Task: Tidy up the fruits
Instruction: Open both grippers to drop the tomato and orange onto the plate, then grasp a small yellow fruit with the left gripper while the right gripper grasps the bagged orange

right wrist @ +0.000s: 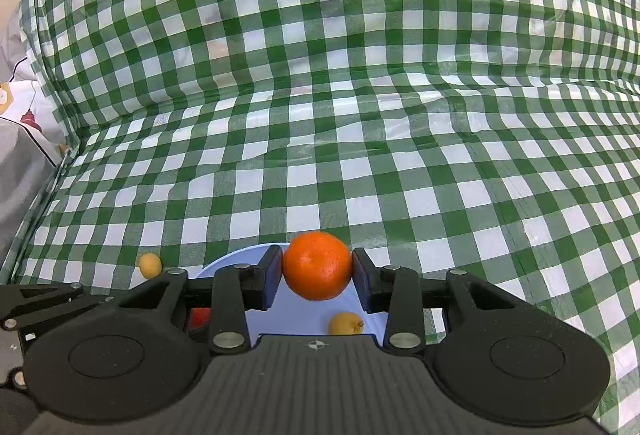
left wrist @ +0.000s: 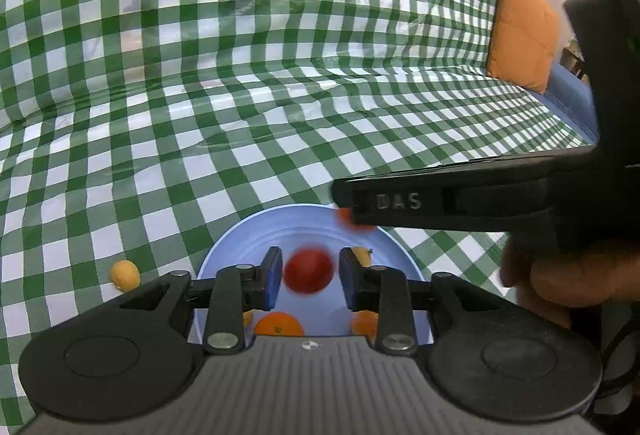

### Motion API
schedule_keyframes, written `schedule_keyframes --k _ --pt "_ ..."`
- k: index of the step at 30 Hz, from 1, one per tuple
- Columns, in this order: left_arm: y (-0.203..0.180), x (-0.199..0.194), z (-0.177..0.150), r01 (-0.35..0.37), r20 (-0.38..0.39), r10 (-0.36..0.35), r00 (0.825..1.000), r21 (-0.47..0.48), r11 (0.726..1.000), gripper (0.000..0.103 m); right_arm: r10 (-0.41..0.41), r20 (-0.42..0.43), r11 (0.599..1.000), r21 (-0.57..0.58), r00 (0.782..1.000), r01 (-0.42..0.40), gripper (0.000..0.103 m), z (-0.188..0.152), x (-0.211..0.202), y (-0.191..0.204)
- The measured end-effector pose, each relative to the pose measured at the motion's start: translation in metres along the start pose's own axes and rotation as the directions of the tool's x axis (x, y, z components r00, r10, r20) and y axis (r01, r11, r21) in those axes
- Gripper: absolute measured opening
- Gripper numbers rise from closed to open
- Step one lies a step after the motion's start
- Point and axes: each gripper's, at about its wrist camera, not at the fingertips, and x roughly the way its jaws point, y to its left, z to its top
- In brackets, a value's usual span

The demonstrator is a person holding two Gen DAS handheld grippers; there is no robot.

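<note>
A light blue bowl [left wrist: 256,235] sits on the green checked cloth. My left gripper [left wrist: 309,275] hangs open over it. A red fruit [left wrist: 309,271], blurred, shows between its fingers without touching the pads. Two oranges [left wrist: 279,324] and a small yellow fruit [left wrist: 362,256] lie in the bowl. My right gripper [right wrist: 317,267] is shut on an orange [right wrist: 317,265] above the bowl's rim [right wrist: 240,257]. It reaches in from the right in the left wrist view [left wrist: 348,203]. A small yellow fruit [right wrist: 346,323] lies in the bowl below it.
A small yellow fruit [left wrist: 125,275] lies on the cloth left of the bowl; it also shows in the right wrist view [right wrist: 150,265]. An orange cushion [left wrist: 524,31] leans at the far right. The cloth rises like a sofa back behind.
</note>
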Motion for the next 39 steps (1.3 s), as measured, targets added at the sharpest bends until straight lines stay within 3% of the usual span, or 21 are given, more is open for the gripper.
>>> schedule_keyframes --k 4,6,8,11,18,24,39 --pt "0.012 -0.010 0.003 -0.018 0.011 0.018 1.000 -0.016 1.000 0.041 0.001 0.019 1.000 0.017 1.000 -0.001 0.057 0.003 -0.002 0.002" --pt "0.021 -0.018 0.004 -0.039 0.023 0.040 0.999 -0.037 0.999 0.034 0.006 0.032 1.000 0.024 0.999 -0.007 0.057 0.004 -0.005 0.004" --pt "0.033 -0.026 0.006 -0.056 0.038 0.058 0.998 -0.046 0.997 0.018 0.012 0.047 1.000 0.022 0.999 -0.013 0.057 0.006 -0.007 0.009" --pt "0.047 -0.039 0.008 -0.088 0.073 0.091 0.993 -0.046 0.995 0.009 0.015 0.070 1.000 0.019 0.997 -0.017 0.057 0.007 -0.009 0.017" --pt "0.082 -0.072 0.015 -0.166 0.154 0.176 0.972 -0.071 0.983 0.009 0.059 0.136 0.998 -0.002 0.989 -0.060 0.056 0.012 -0.013 0.041" --pt "0.118 -0.090 0.021 -0.225 0.191 0.246 0.950 -0.123 0.966 0.009 0.129 0.203 0.991 -0.045 0.971 -0.122 0.035 0.013 -0.021 0.060" --pt "0.191 -0.102 0.027 -0.304 0.030 0.327 0.945 -0.298 0.905 0.009 0.240 0.157 0.969 -0.098 0.958 -0.227 0.034 0.003 -0.014 0.092"
